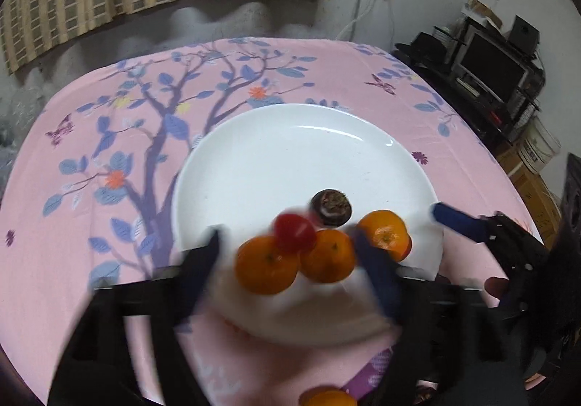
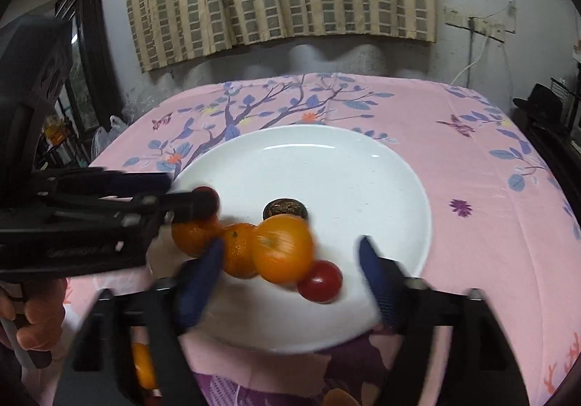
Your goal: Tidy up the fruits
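Observation:
A white plate [image 1: 290, 159] lies on the pink flowered cloth; it also shows in the right wrist view [image 2: 345, 181]. On its near side lie three oranges [image 1: 265, 264] [image 1: 326, 255] [image 1: 386, 233], a red tomato [image 1: 294, 232] and a dark brown fruit [image 1: 331, 207]. In the right wrist view a blurred orange [image 2: 283, 248] sits between my right gripper's open fingers, with a red tomato [image 2: 320, 281] beside it. My left gripper [image 1: 287, 261] is open over the fruit pile. My right gripper [image 2: 290, 282] is open.
Another orange [image 1: 328, 398] lies off the plate at the near edge; one also shows in the right wrist view [image 2: 143, 366]. Curtain and wall stand behind the table. A dark TV stand [image 1: 490, 72] is at the right.

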Available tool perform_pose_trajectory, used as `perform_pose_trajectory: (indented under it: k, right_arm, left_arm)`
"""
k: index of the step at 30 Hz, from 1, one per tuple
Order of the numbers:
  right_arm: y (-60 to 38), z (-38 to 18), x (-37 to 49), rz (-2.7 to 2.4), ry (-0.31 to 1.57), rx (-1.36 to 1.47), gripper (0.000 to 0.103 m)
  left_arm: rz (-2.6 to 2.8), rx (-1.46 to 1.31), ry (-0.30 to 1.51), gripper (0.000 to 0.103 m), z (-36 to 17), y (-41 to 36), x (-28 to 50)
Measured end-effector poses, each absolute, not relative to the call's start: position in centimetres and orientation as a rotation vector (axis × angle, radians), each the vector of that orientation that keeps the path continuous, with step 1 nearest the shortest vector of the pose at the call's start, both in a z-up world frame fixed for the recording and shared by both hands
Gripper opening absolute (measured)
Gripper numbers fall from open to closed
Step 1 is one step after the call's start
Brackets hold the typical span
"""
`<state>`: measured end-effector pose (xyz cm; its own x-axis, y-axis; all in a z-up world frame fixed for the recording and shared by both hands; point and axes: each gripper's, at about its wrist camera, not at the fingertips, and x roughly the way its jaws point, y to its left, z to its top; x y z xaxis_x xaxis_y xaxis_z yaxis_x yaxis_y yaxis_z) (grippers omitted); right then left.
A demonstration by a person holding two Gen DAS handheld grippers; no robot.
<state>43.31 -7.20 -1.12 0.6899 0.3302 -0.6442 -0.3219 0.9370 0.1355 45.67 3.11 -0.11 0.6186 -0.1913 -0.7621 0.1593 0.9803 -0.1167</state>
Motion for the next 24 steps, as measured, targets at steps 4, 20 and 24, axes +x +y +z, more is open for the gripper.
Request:
perform_pose_trajectory:
  k: [4,20,24]
  right_arm:
    - [-8.3,1.0,38.9,0.405,0.707,0.004,0.084]
    - [-8.7,-3.9,18.9,0.471,0.92,-0.051,0.066]
    - [-8.3,-5.0,19.3,0.475,0.977,0.008,0.046]
  left_arm:
    - [-0.198,-0.031,0.778,0.098,2.8,4.7,40.2]
    - [-0.23,-0.087,0.797,0.098,-3.7,8.7,20.7]
    - [-0.24,-0.1,0.78,0.098,-4.0,9.0,20.1]
